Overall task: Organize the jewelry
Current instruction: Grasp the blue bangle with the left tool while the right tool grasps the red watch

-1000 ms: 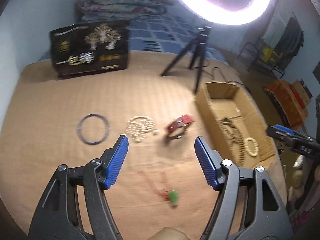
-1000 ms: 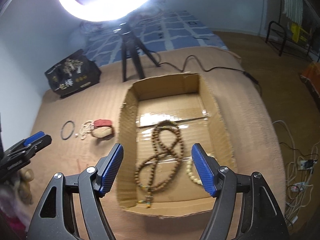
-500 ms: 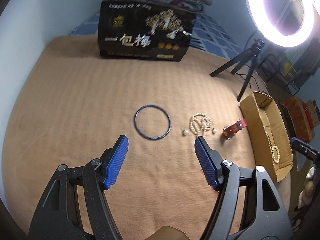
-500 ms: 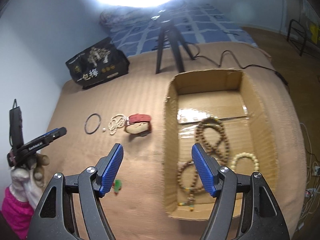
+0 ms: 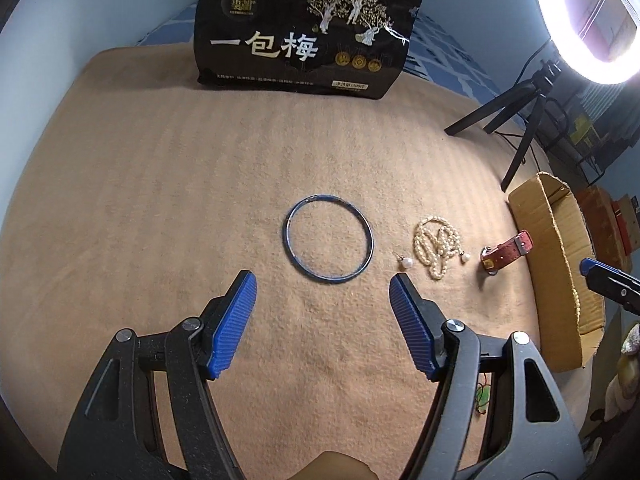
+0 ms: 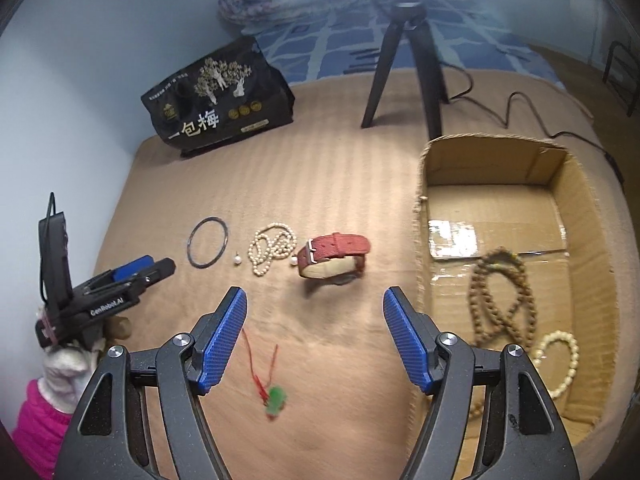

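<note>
Left wrist view: the left claw [image 5: 323, 280] gapes wide and empty above the tan blanket [image 5: 160, 200], just short of the thin dark-blue metal bangle [image 5: 328, 239].

Right wrist view: the right claw [image 6: 315, 296] is wide, empty too; beyond it lies the red-strapped watch [image 6: 334, 255], beside the open cardboard box [image 6: 580, 184].

bangle [image 5: 329, 238]: dark blue
pearl necklace [image 5: 437, 243]: cream
watch strap [image 6: 335, 255]: red
pendant [image 6: 275, 399]: green, red cord
blanket [image 5: 160, 208]: tan, faintly striped
gripper pads [image 6: 222, 339]: blue, ribbed
snack bag [image 5: 306, 28]: black, gold trees, white lettering
</note>
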